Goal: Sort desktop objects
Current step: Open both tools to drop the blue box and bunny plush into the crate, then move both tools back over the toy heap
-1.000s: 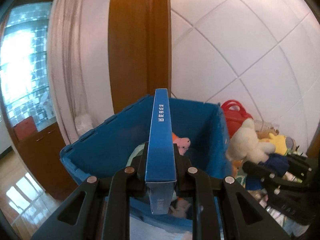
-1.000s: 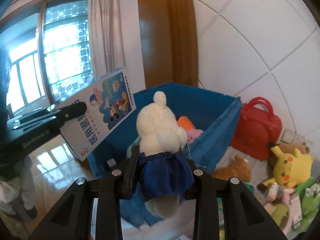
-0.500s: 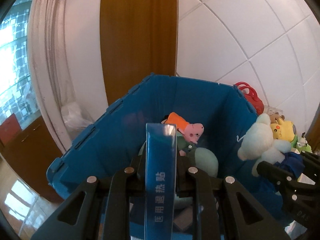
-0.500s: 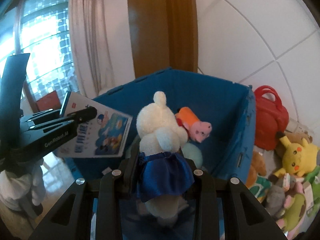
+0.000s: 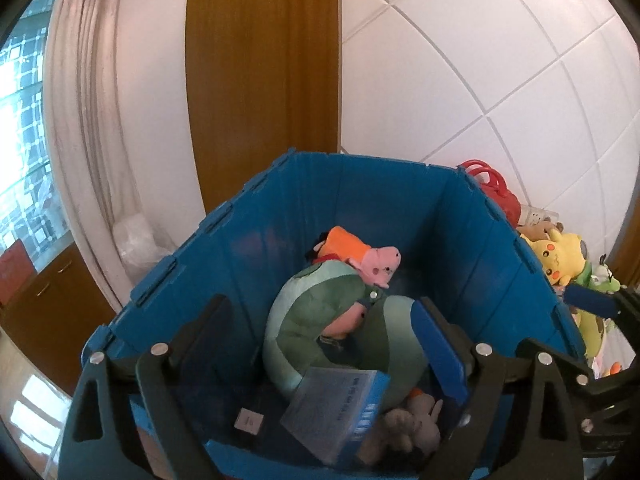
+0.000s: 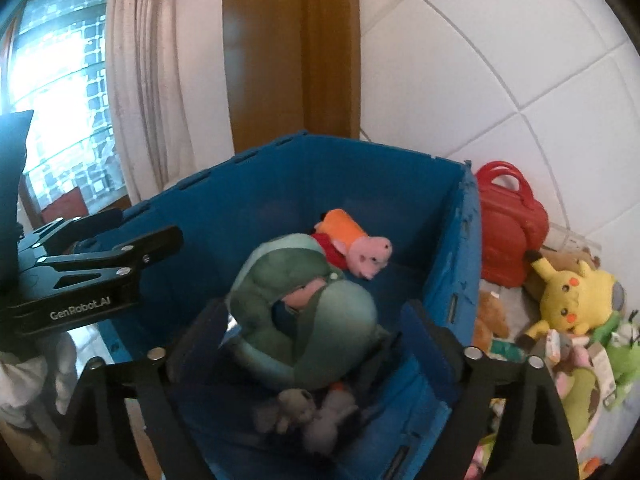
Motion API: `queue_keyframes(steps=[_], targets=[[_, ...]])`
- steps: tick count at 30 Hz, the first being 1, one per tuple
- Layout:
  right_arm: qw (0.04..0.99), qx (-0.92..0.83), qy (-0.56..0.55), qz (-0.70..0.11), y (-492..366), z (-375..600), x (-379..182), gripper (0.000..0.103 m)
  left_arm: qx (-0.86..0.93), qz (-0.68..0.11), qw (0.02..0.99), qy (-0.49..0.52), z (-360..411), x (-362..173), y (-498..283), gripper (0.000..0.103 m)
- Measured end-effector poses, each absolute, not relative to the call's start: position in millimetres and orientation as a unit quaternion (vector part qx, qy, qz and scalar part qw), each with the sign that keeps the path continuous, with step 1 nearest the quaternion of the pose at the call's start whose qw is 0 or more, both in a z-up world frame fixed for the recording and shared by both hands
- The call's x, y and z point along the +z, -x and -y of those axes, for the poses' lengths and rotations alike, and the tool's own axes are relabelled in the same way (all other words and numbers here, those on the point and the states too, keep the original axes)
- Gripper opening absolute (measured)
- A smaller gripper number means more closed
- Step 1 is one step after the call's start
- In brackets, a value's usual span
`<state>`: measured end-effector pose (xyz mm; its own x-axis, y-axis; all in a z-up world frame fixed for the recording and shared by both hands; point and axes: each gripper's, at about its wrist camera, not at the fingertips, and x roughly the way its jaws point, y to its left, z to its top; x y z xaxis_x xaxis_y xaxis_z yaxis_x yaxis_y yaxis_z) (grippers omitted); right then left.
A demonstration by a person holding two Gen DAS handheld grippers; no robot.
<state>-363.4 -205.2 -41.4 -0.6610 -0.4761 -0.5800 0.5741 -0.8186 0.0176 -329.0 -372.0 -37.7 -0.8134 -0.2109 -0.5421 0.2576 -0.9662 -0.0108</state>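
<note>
Filled the middle of both views: a big blue bin (image 5: 472,240). Inside, a green plush (image 5: 320,320) in the middle, pink pig toy (image 5: 378,262) above it. Lower down, a blue box (image 5: 340,412) beside a small white plush (image 6: 320,412). Left gripper (image 5: 320,344) and right gripper (image 6: 316,340) both opening wide, holding nothing.

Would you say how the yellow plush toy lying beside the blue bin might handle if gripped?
The yellow plush toy looks soft, so it would probably squash and flop. It seems light. Resting on a heap of other toys, it may shift when pushed.
</note>
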Motion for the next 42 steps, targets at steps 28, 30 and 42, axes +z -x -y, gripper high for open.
queue_keyframes(steps=[28,30,42], targets=[[0.198,-0.934,-0.294,-0.039,277.9,0.4,-61.4,0.103,-0.962,-0.032,0.073,-0.259,194.8,-39.0,242.3,0.092],[0.188,-0.935,-0.297,-0.034,269.5,-34.5,-65.9,0.103,-0.962,-0.032,0.063,-0.264,164.2,-42.4,235.4,0.092],[0.104,-0.921,-0.376,0.001,229.9,-218.5,-123.8,0.103,-0.936,-0.004,-0.015,-0.351,12.0,-108.3,212.7,0.092]])
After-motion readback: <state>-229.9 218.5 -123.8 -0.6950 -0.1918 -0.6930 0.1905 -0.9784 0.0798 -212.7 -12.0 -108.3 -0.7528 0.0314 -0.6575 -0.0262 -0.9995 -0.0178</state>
